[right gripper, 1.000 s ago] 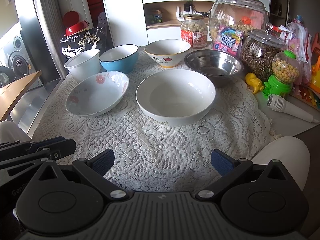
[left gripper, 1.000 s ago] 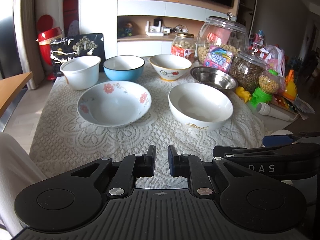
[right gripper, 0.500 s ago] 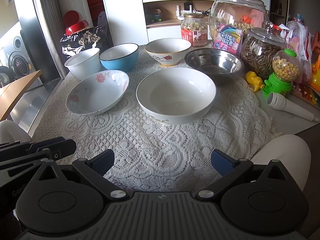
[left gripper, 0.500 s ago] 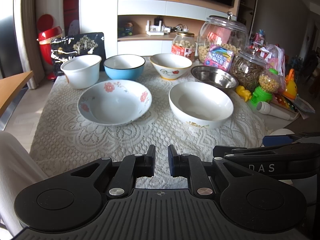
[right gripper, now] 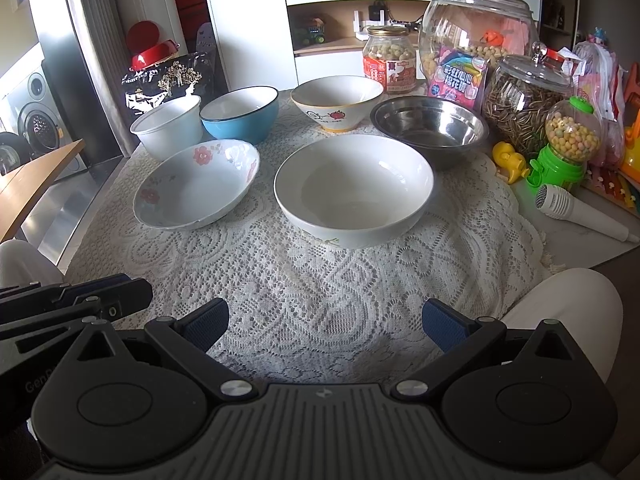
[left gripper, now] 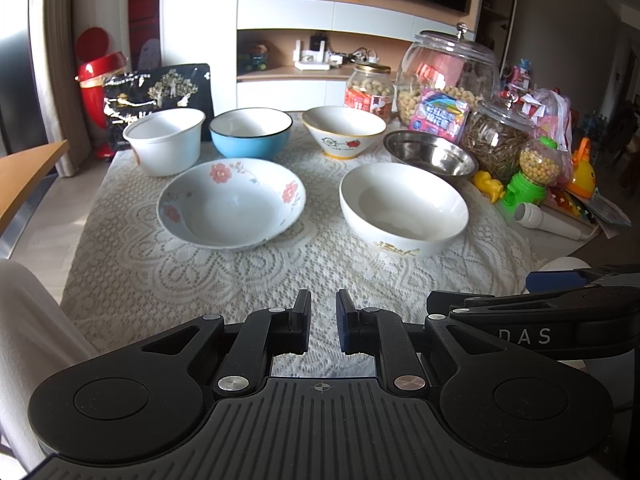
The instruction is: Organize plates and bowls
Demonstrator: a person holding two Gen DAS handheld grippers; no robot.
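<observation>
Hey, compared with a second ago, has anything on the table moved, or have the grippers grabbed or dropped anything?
Nothing visibly changed. The left gripper stays shut and empty, the right gripper stays open and empty, and the bowls, including the floral bowl and the big white bowl, sit where they were.

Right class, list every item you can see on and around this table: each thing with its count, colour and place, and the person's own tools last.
Deep bowl: 1, white, back left.
Enamel bowl: 1, blue, back row.
Cone bowl: 1, cream with red print, back middle.
Steel bowl: 1, silver, back right.
Flowered bowl: 1, white with pink flowers, front left.
Large bowl: 1, white, front middle.
Lace cloth: 1, white, under all bowls.
Glass jars: 3, clear, right rear.
Candy dispenser: 1, green, right.
Toy microphone: 1, white, right edge.
Left tongs: 1, black, shut, empty.
Right tongs: 1, black, open, empty.
</observation>
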